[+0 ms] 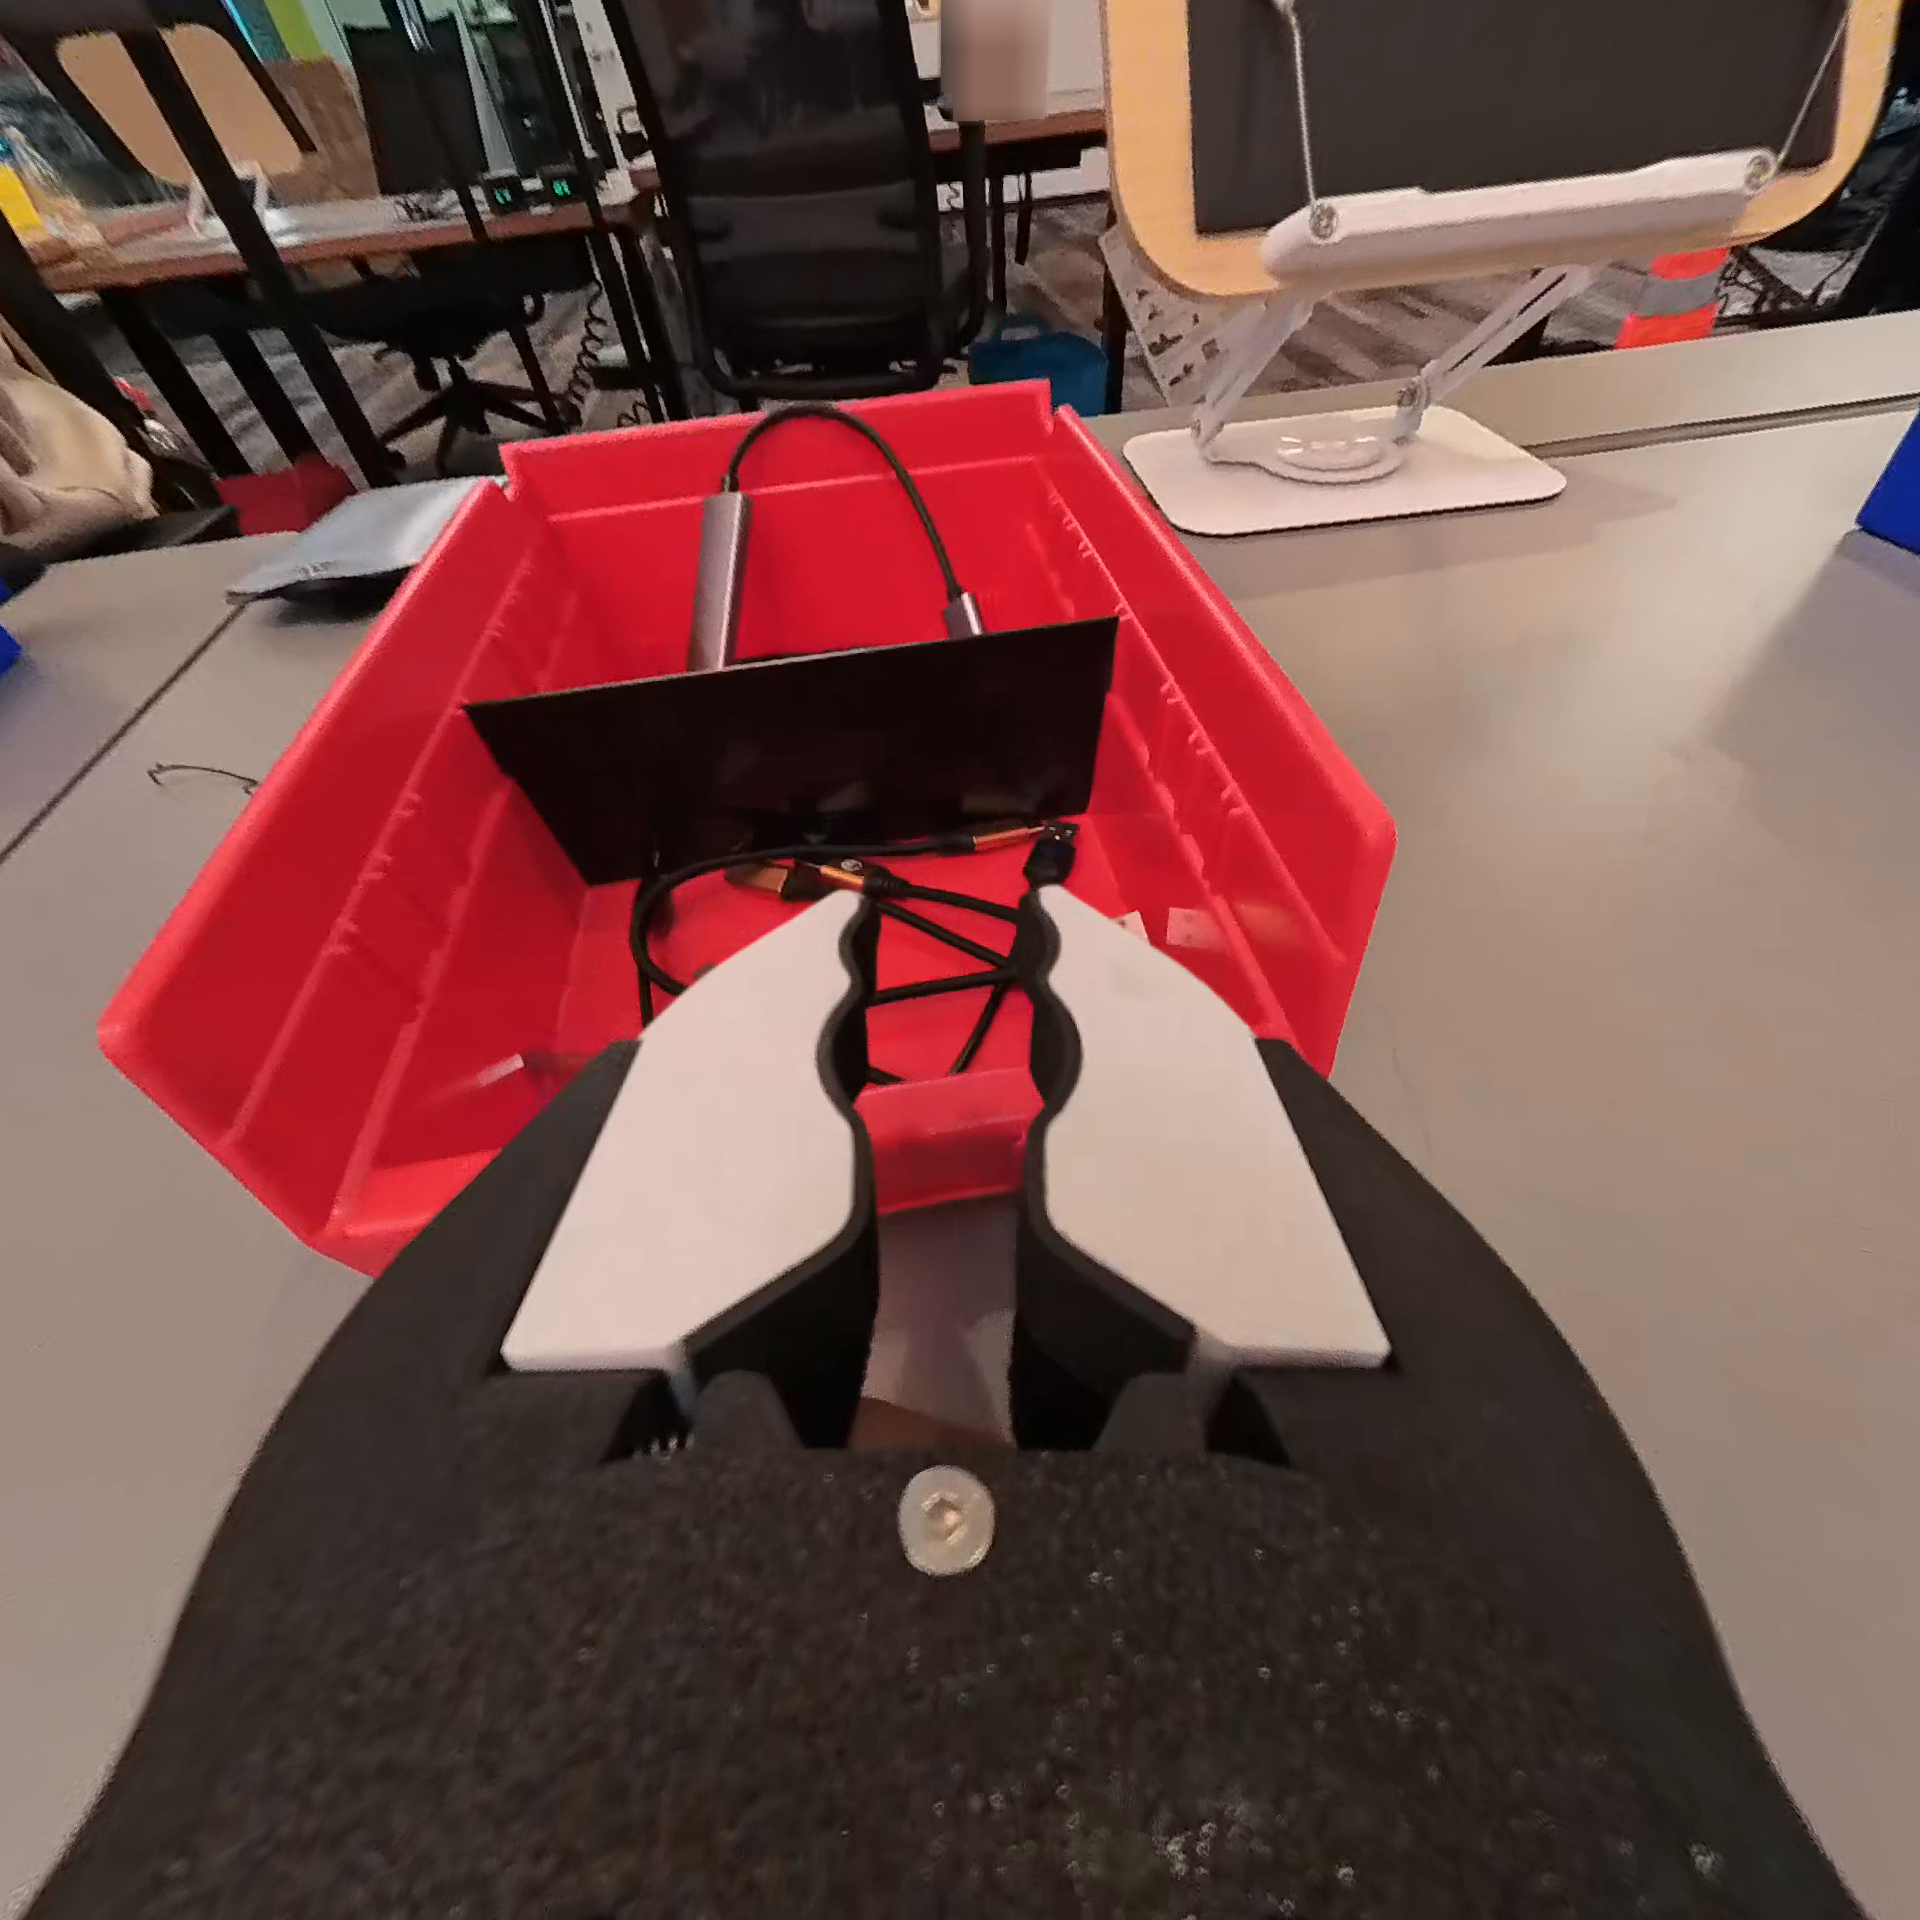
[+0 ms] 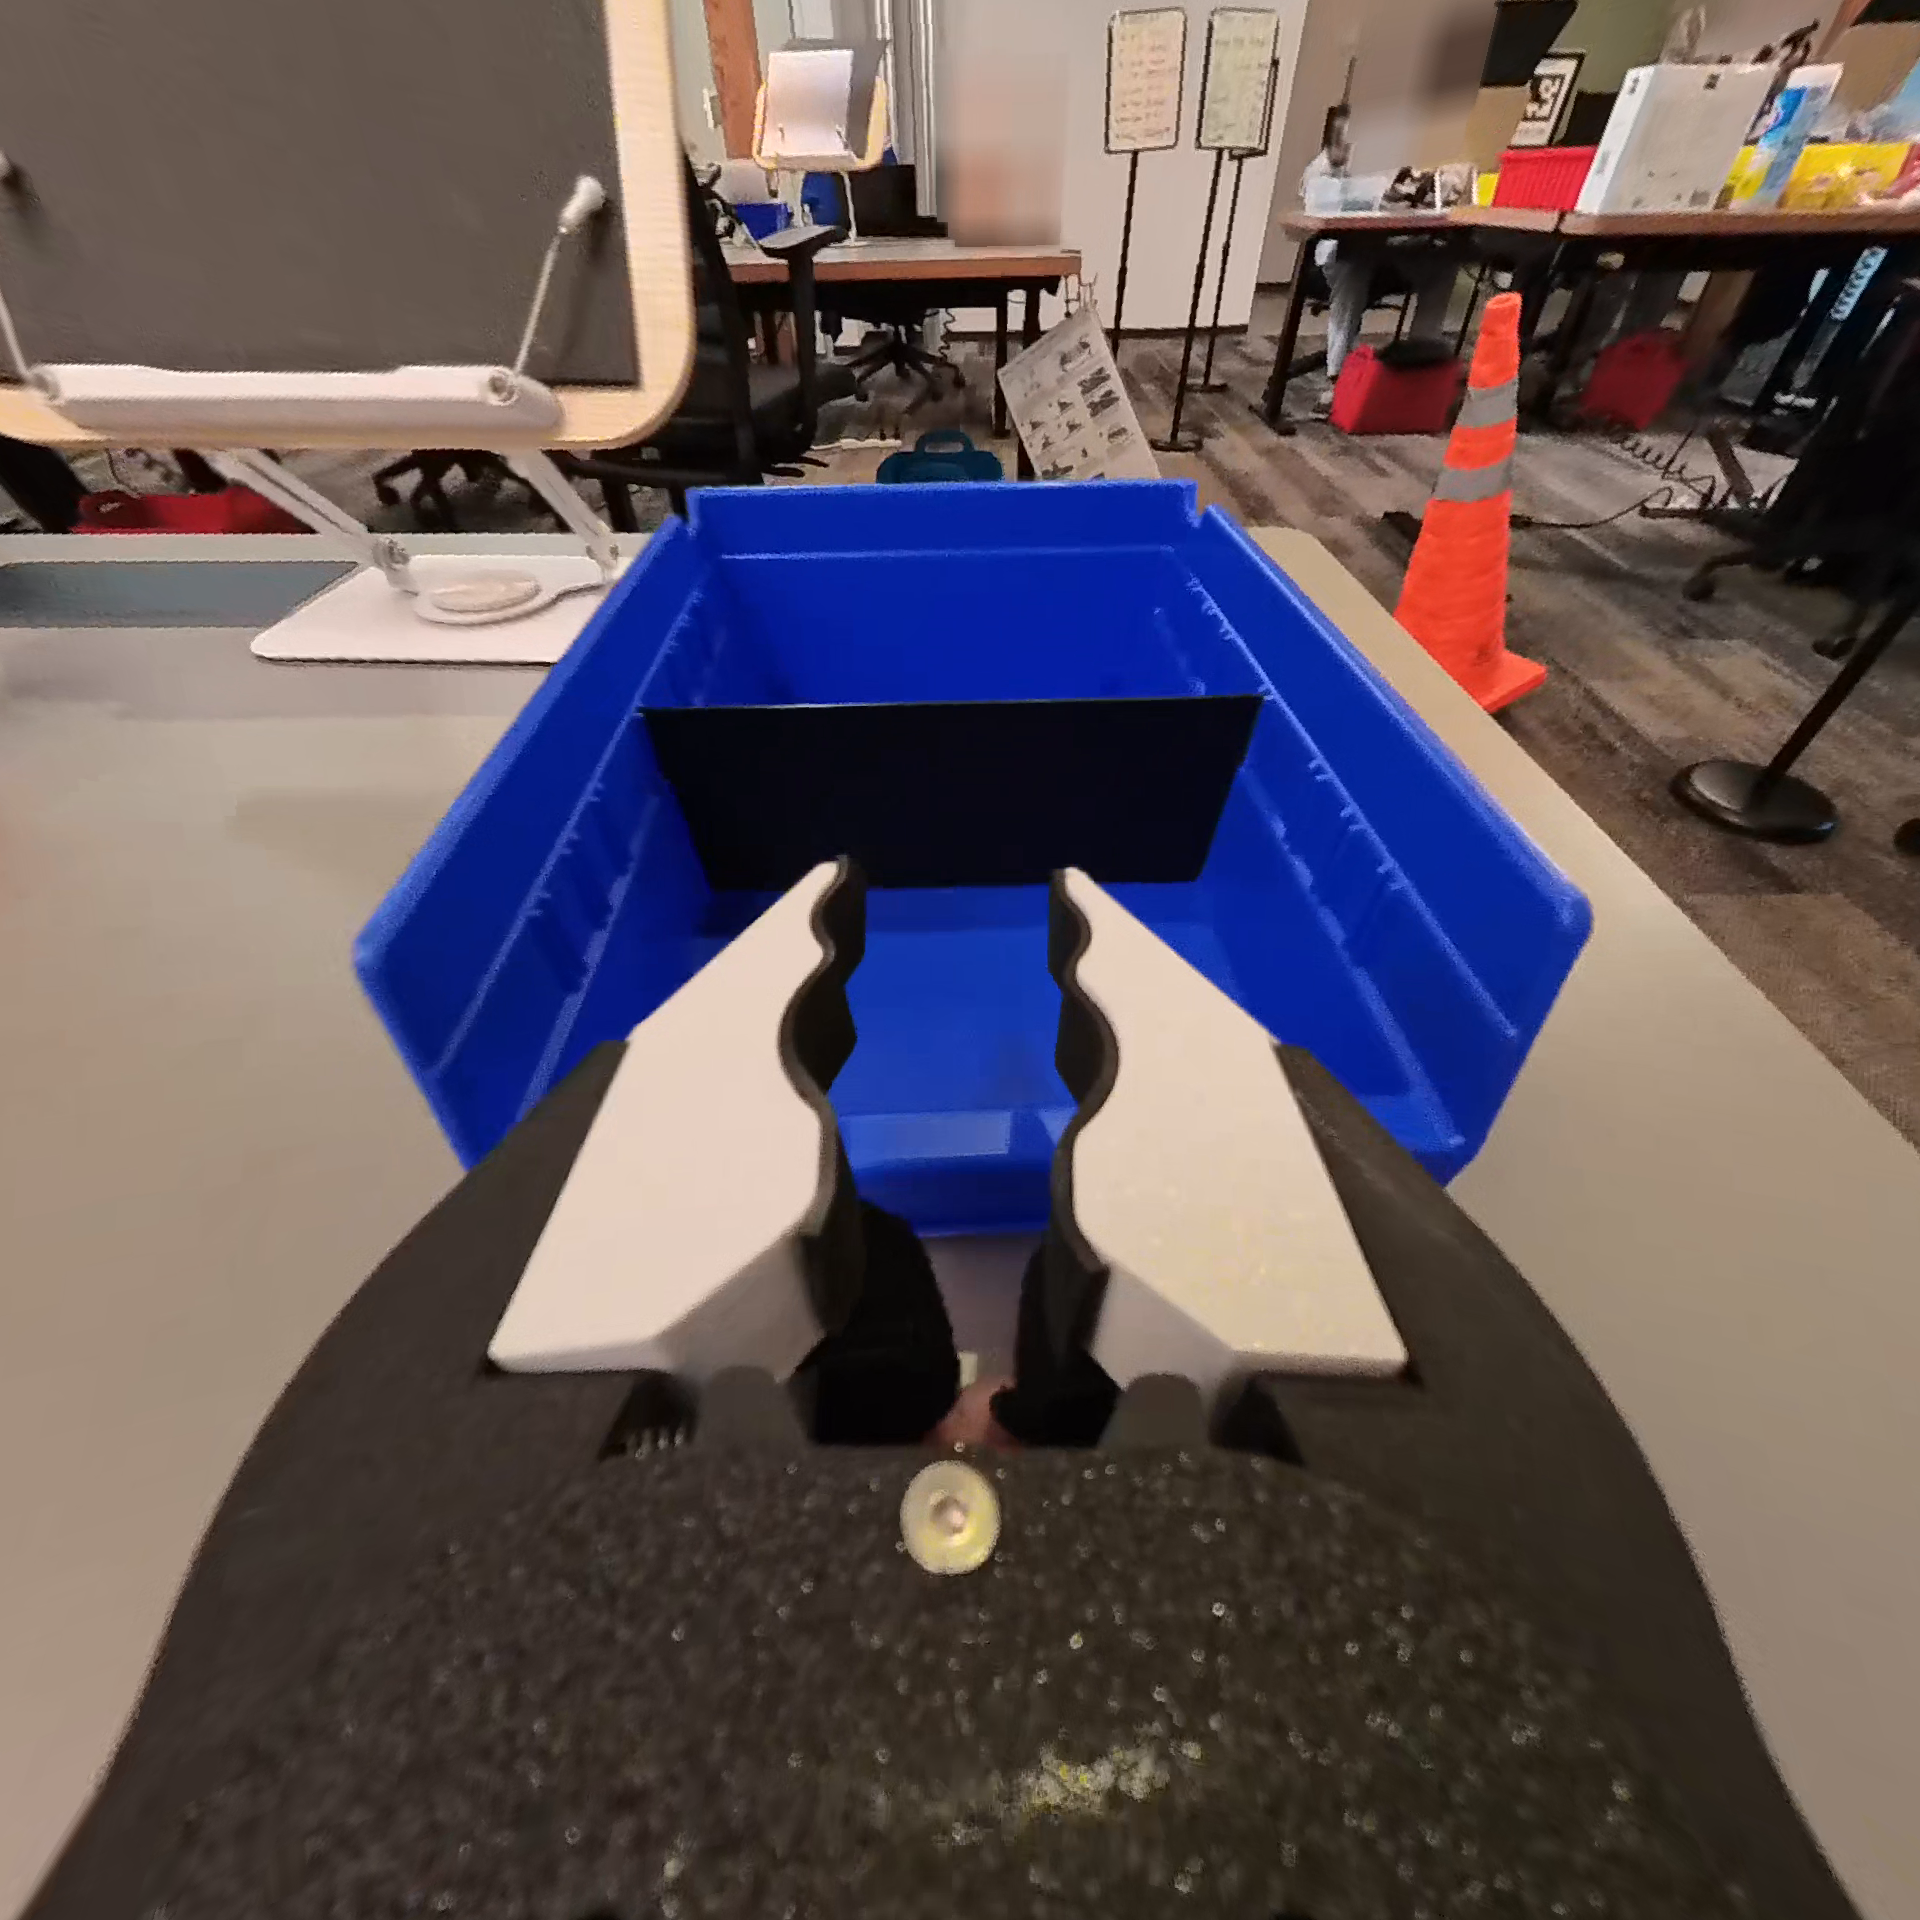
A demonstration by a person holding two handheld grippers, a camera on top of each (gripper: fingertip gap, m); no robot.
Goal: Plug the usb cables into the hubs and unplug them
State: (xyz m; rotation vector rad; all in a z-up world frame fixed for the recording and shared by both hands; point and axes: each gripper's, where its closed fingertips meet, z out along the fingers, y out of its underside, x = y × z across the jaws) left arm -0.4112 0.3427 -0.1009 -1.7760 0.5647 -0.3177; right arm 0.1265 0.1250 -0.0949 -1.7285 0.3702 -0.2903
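In the left wrist view a red bin (image 1: 343, 935) stands on a grey table, split by a black divider (image 1: 800, 758). Its near compartment holds tangled black cables (image 1: 935, 935) with orange-tipped plugs (image 1: 821, 878). Its far compartment holds a grey hub with a black cable (image 1: 717, 571). My left gripper (image 1: 945, 914) is open and empty, over the near compartment above the cables. In the right wrist view a blue bin (image 2: 540, 935) with a black divider (image 2: 945, 790) shows nothing inside. My right gripper (image 2: 951, 883) is open and empty, over its near compartment.
A white stand with a wood-framed panel (image 1: 1351, 457) sits behind the red bin; it also shows in the right wrist view (image 2: 416, 613) left of the blue bin. A grey pouch (image 1: 332, 551) lies left of the red bin. An orange cone (image 2: 1475, 499) stands on the floor beyond the table edge. Across from one pair of fingers to the other is roughly 60 cm.
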